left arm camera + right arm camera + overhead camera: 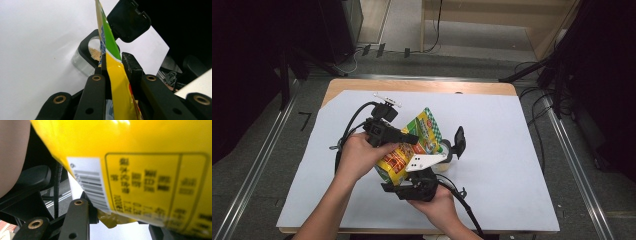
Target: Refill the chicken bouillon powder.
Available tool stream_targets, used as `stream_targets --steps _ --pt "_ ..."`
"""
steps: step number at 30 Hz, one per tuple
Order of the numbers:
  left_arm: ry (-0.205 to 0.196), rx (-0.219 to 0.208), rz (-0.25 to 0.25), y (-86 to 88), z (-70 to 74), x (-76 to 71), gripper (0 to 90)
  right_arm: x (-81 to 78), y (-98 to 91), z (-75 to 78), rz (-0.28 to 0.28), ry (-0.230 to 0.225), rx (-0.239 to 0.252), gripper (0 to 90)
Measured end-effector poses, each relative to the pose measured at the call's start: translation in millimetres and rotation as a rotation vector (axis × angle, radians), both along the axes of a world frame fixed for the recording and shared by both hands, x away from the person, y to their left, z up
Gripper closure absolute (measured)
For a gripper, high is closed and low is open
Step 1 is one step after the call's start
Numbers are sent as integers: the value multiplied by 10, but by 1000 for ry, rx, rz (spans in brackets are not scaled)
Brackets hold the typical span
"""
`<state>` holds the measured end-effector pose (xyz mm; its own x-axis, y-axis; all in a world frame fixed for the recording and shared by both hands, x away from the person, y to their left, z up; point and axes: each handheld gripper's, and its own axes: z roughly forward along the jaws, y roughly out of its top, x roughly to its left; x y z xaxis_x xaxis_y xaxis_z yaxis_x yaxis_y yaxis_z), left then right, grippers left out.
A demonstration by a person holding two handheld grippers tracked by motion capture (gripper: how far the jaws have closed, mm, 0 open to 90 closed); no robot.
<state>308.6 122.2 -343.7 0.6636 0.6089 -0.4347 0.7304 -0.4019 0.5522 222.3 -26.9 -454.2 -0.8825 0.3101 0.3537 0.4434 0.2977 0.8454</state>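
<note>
A yellow and green snack pouch [424,130] hangs tilted above the white sheet, held from two sides. My left gripper [414,139] comes in from the left and is shut on the pouch's upper part; in the left gripper view both pads [130,65] press the thin pouch [120,87] edge-on. My right gripper [409,175] reaches up from below, its jaws around the pouch's bottom. The right gripper view shows the barcode side [140,170] with the left pad [91,210] against it. Just beyond the pouch's top stands a clear jar [85,60] with its black flip lid [128,21] open and brown crumbs inside.
The jar [447,159] stands near the middle of the white sheet [502,150] that covers the wooden table [422,86]. Cables trail from both grippers toward the near edge. Metal rails run along the table's left and right sides.
</note>
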Motion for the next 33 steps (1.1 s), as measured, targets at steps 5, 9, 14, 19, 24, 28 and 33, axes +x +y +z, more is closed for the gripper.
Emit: stream_targets --steps 5,9,14,19,24,28,33 --pt "74 -68 24 50 -54 57 799 6 0 4 1 5 0 646" --pt "132 -117 63 88 -86 111 794 16 -3 24 1 7 8 644" --pt "166 -134 64 83 -99 130 790 29 13 25 4 13 11 643" --pt "192 -161 59 60 -118 137 784 41 32 11 12 15 8 653" --pt "204 -170 64 59 -126 145 778 42 58 1 16 12 9 660" --pt "190 -161 84 54 -106 130 771 49 66 7 14 7 11 660" --pt "175 -128 111 55 -97 119 775 27 92 23 -9 -19 -13 631"
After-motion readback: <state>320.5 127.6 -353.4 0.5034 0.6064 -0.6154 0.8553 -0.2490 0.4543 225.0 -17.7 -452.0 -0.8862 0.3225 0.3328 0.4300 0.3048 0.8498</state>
